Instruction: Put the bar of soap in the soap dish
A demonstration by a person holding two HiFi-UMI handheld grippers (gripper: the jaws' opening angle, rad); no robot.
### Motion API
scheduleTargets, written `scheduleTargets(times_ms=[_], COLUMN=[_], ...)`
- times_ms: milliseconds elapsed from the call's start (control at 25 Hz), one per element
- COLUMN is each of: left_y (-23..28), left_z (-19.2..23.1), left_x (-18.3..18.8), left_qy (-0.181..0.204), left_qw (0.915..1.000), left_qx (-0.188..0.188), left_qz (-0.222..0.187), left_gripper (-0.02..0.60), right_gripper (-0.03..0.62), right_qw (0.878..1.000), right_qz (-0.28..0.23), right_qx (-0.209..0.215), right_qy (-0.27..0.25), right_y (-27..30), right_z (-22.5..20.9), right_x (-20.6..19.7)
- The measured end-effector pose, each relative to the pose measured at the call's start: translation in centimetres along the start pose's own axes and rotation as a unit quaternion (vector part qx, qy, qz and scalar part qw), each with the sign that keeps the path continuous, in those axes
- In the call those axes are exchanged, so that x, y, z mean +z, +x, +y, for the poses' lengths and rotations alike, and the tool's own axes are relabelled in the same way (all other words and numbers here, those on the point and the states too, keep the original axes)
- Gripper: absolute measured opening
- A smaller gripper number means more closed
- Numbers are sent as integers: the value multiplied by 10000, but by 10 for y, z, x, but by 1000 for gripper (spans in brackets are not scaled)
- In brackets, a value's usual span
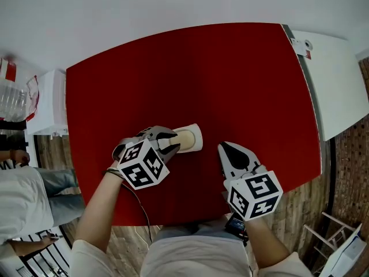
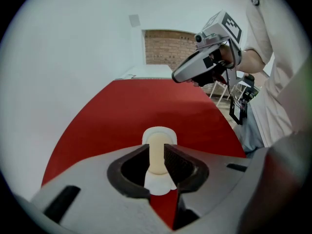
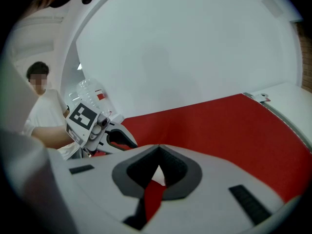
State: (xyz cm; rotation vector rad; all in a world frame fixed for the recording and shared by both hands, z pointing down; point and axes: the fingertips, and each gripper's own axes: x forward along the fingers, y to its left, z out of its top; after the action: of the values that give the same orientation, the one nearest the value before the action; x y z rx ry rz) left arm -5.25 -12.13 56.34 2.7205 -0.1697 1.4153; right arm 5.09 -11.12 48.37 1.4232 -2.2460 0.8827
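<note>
A cream bar of soap (image 1: pixel 185 138) stands on edge over the white soap dish (image 1: pixel 198 137) near the front middle of the red table (image 1: pixel 190 79). My left gripper (image 1: pixel 174 143) is shut on the bar of soap. In the left gripper view its pads (image 2: pixel 176 161) press on both sides of the soap (image 2: pixel 157 152), with the dish (image 2: pixel 158 131) showing behind and below it. Whether the soap touches the dish I cannot tell. My right gripper (image 1: pixel 222 149) hovers to the right of the dish, shut and empty; its tips (image 3: pixel 159 149) meet.
A white cabinet (image 1: pixel 337 85) adjoins the table's right edge. At the left stand a white shelf (image 1: pixel 51 104) and clear plastic bottles (image 1: pixel 11 100), with a person (image 1: pixel 20 198) beside the table's front left corner.
</note>
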Motion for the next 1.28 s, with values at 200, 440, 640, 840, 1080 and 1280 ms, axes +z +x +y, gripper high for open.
scheduleTargets(times_ms=[200,440,640,840,1080,1280], left_y=[-29,-57,-77,-100,-123,-137], left_z=[-11,-29,-40,-56,-83,-116], left_x=[8,20,26,25,16,14], left_qy=[-327,-427,-588,-1697,-2910,-3724], left_qw=[9990,9978,9957,9795,9320,8785], left_qx=[285,495,704,1031,2032,2737], left_qz=[42,-92,-127,-339,-738,-1213], left_gripper=[8,8,8,8,8,8], right_gripper=[5,5,5,5,5,5], right_qw=[9999,9995,9989,9984,9971,9975], right_qz=[-36,-50,-46,-89,-97,-81], right_qx=[36,74,174,229,257,286], right_qy=[-148,-301,-431,-507,-704,-649], right_y=[-25,-51,-67,-83,-100,-115], right_z=[14,29,45,61,67,64], right_x=[10,12,12,12,13,4])
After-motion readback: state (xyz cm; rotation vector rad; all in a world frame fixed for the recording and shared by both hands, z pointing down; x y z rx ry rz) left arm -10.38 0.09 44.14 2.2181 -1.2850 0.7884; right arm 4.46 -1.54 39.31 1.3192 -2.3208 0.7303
